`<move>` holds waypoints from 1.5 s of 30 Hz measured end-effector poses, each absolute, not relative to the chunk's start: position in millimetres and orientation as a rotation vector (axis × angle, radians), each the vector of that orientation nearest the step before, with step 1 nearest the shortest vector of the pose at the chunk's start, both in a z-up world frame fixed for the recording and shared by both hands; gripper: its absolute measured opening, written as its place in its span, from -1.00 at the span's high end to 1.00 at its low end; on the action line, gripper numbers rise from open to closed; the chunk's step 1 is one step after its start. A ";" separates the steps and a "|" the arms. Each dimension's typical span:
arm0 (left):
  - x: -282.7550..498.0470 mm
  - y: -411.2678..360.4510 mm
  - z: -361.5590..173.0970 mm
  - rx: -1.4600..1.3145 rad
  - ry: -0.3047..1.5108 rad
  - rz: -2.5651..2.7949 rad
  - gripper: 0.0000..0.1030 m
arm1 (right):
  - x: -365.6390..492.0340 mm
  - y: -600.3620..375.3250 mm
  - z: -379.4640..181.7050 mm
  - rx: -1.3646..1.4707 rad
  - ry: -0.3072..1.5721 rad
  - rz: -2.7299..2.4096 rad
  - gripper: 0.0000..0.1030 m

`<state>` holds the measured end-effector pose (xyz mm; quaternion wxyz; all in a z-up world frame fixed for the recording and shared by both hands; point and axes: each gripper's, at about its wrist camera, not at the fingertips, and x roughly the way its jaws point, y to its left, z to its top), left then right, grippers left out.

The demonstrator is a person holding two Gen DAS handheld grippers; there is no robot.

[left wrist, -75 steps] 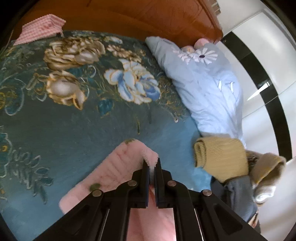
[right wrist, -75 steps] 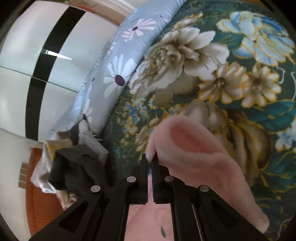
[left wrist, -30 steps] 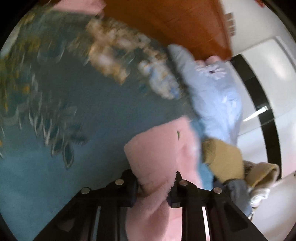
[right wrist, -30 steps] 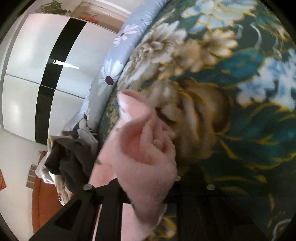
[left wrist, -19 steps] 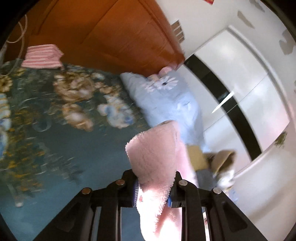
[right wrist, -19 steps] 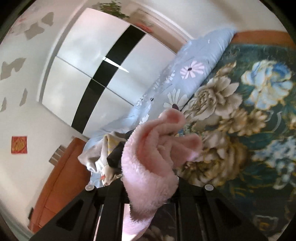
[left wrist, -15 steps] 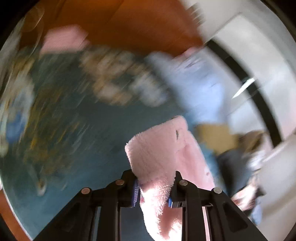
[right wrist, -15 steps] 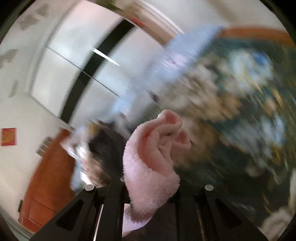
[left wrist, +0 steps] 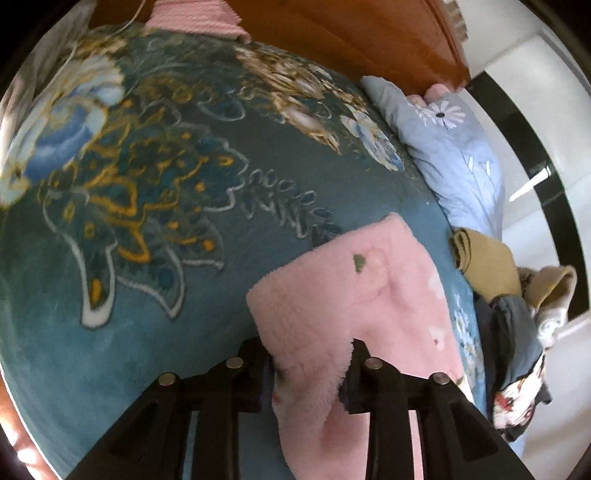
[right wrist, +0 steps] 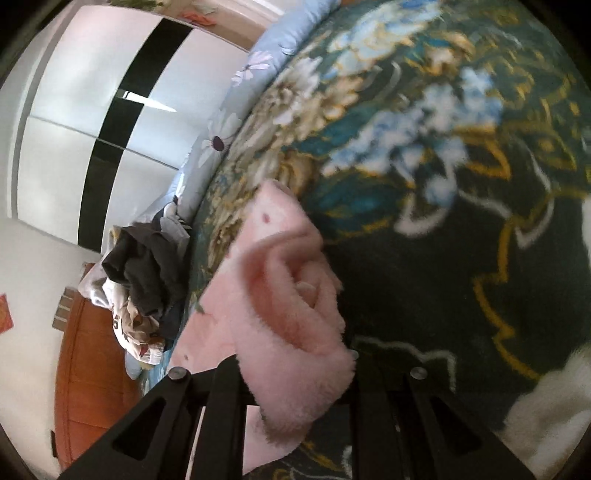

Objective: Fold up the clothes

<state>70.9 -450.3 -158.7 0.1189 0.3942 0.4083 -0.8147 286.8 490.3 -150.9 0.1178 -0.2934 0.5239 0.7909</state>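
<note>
A pink fleece garment (left wrist: 354, 295) lies partly on the teal floral bedspread (left wrist: 166, 258), its near end bunched up between my fingers. My left gripper (left wrist: 308, 373) holds a thick fold of it; the jaws are opening, and the fleece still fills the gap and touches both pads. In the right wrist view the same pink garment (right wrist: 280, 288) is rolled into a fat fold, and my right gripper (right wrist: 295, 373) is shut on it. The fleece hides most of the right fingertips. Both grippers point down at the bedspread (right wrist: 424, 277).
A light-blue daisy quilt (left wrist: 450, 147) lies along the bed's far side. A mustard sweater (left wrist: 487, 262) and a heap of dark and white clothes (right wrist: 140, 273) sit near it. Behind are a wooden headboard (left wrist: 351, 29), a pink striped folded piece (left wrist: 195, 14) and a white wardrobe (right wrist: 74, 110).
Both grippers have swung down towards the bedspread, carrying the pink garment with them. More of the garment now rests on the bed. The left jaws stand slightly wider.
</note>
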 end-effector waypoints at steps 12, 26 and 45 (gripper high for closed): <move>119.9 -461.7 -130.7 1.025 1.267 -2.367 -0.10 | 300.2 486.7 -143.0 -0.823 1.502 2.275 0.35; 81.1 -322.9 -91.1 1.225 0.939 -2.767 -0.14 | 243.2 318.7 -34.8 -0.708 0.837 2.681 -0.07; -42.6 -213.8 -134.6 1.656 1.027 -2.405 -0.11 | 81.4 79.3 -80.7 -1.249 0.469 3.215 -0.33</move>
